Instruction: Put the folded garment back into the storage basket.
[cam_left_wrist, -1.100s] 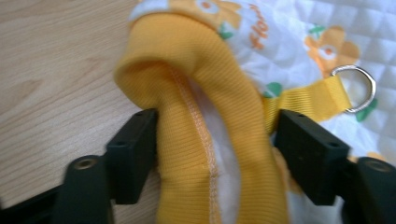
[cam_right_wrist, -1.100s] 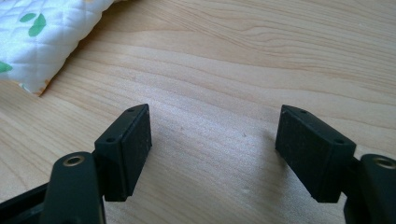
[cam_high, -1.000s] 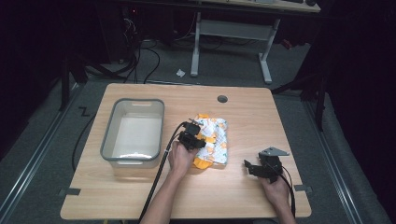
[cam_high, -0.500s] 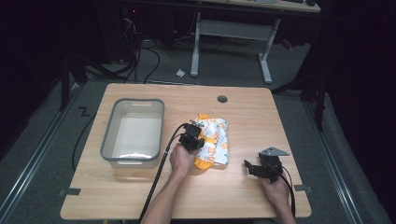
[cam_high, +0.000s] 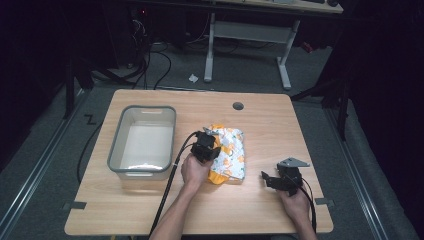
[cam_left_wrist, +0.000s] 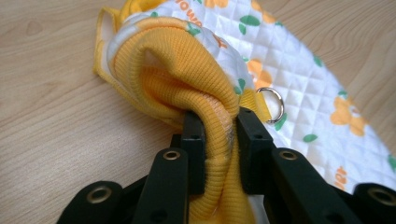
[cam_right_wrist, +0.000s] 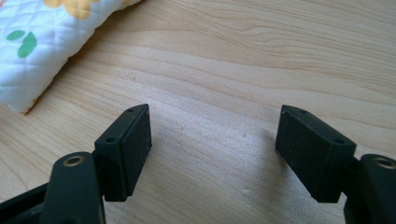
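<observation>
A small quilted white garment (cam_high: 231, 152) with orange flowers and a yellow ribbed edge lies at the middle of the wooden table (cam_high: 260, 120). My left gripper (cam_high: 206, 146) sits at its left edge. In the left gripper view the jaws have just been closing, and my left gripper (cam_left_wrist: 219, 135) is now shut on a bunched fold of the yellow ribbed edge of the garment (cam_left_wrist: 187, 60); a metal ring (cam_left_wrist: 272, 103) shows beside it. My right gripper (cam_high: 267, 179) rests low at the table's front right, and its jaws (cam_right_wrist: 212, 140) stand open over bare wood, with the garment's corner (cam_right_wrist: 42, 32) farther off.
A grey-rimmed, clear plastic bin (cam_high: 120, 140) stands on the left half of the table, with nothing inside it. A round cable hole (cam_high: 238, 106) is near the far edge. The left gripper's cable (cam_high: 167, 190) trails to the front edge.
</observation>
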